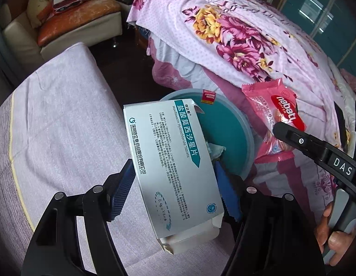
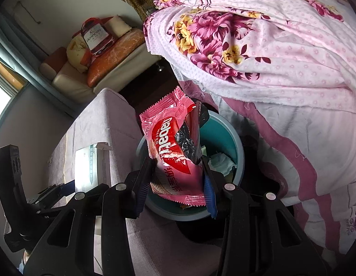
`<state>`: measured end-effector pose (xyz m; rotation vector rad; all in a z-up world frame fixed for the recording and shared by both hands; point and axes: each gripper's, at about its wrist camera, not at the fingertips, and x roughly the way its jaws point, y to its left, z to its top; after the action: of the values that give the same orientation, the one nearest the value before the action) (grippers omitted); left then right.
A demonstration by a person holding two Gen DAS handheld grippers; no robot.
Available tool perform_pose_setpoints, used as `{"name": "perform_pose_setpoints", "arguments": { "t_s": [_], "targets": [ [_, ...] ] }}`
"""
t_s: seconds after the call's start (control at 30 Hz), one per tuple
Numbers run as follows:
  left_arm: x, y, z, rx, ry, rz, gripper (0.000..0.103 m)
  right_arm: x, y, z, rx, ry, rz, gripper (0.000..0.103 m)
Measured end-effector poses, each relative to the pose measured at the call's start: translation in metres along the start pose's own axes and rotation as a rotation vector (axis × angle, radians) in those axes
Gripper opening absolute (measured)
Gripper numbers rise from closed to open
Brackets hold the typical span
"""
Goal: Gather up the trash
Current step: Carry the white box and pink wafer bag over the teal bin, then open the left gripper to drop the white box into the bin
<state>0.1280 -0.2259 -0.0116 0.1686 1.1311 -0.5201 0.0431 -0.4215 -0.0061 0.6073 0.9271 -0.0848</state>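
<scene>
My left gripper (image 1: 175, 184) is shut on a white medicine box (image 1: 171, 158) with teal print, held just in front of a teal trash bin (image 1: 244, 126). My right gripper (image 2: 178, 179) is shut on a pink-red wafer wrapper (image 2: 171, 147), held over the bin's (image 2: 226, 135) opening; crumpled paper lies inside. In the left wrist view the wrapper (image 1: 279, 117) hangs right of the bin with the right gripper's finger (image 1: 290, 133) on it. In the right wrist view the box (image 2: 90, 168) shows at the left.
A lilac-covered surface (image 1: 58, 126) lies left of the bin. A floral pink quilt (image 1: 247, 36) is heaped on the right, overhanging the bin. A sofa (image 1: 69, 23) with cushions and a bottle-print bag stands at the back left. Dark floor lies between.
</scene>
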Motion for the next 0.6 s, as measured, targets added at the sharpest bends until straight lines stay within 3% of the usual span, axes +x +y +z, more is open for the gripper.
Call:
{"name": "perform_pose_setpoints", "arguments": {
  "t_s": [0.6],
  "targets": [
    [0.049,0.001,0.022,-0.012,0.052,-0.058,0.075,0.023,-0.009,0.019,0.004,0.038,-0.092,0.039]
  ]
}}
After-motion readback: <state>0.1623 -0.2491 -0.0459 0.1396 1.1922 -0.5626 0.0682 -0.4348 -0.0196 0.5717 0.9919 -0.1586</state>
